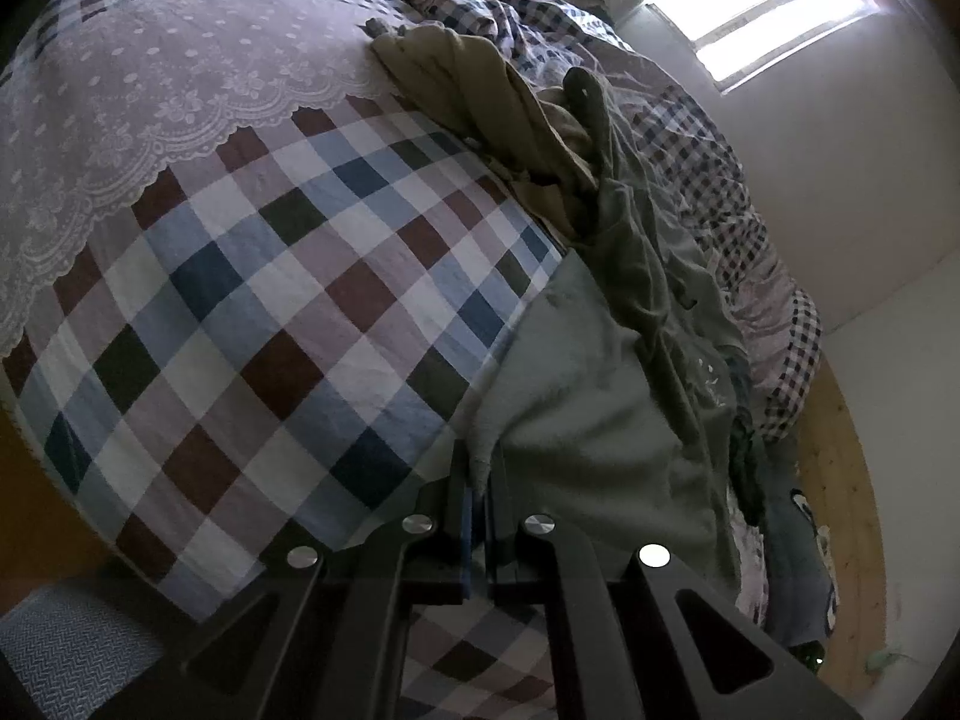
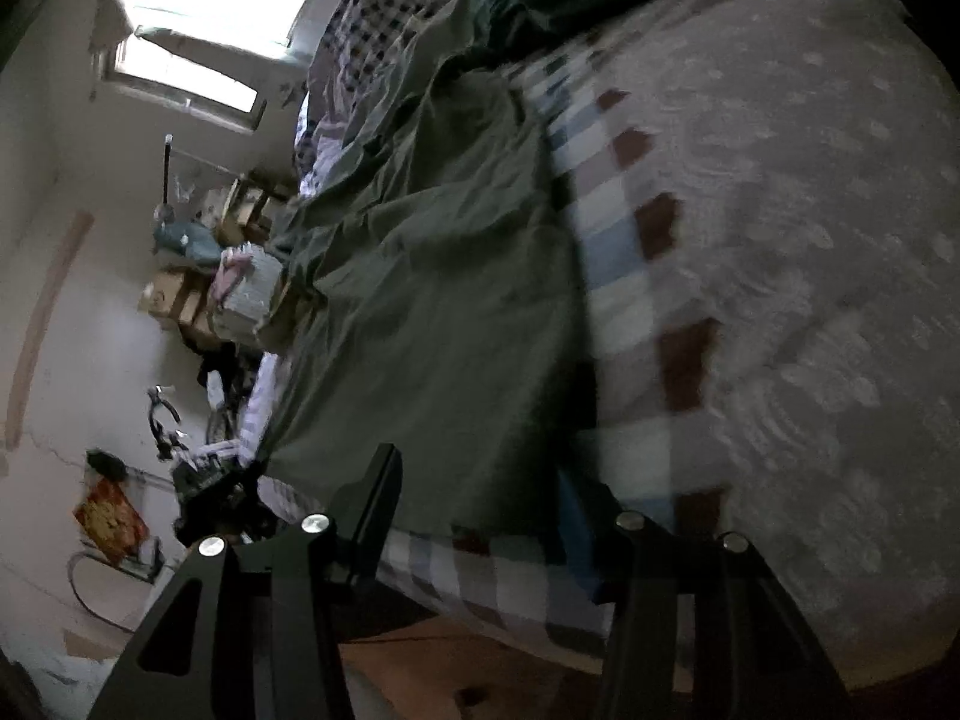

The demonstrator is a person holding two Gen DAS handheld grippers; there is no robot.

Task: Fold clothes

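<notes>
Daylight from a window point(image 1: 774, 18) falls across a bed whose checked bedspread point(image 1: 288, 312) of blue, maroon, white and dark squares fills most of what you see, with a pale lace-edged cover point(image 1: 132, 120) lying over the part of the bedspread farthest from your grippers. Your left gripper point(image 1: 480, 480) has its fingers pressed together on a corner of the grey-green garment point(image 1: 588, 414), the pinched tip of cloth standing up between the blue pads. From that corner the grey-green garment runs away along the edge of the checked bedspread nearest the white wall, bunching into folds as it goes. Beyond those folds a tan garment point(image 1: 480, 96) lies crumpled on the checked bedspread, touching the grey-green one, and behind both sits a rumpled quilt in a smaller check point(image 1: 708, 162). Your right gripper point(image 2: 480, 498) is spread wide, one finger over the near hem of the grey-green garment point(image 2: 444, 312) and the other over the checked bedspread point(image 2: 606, 240) just beside it; that view is blurred, so you cannot tell whether either finger touches cloth. Past the far side of the checked bedspread in the right wrist view, cardboard boxes point(image 2: 180, 294) and clutter stand against the wall under the window point(image 2: 210, 18).
</notes>
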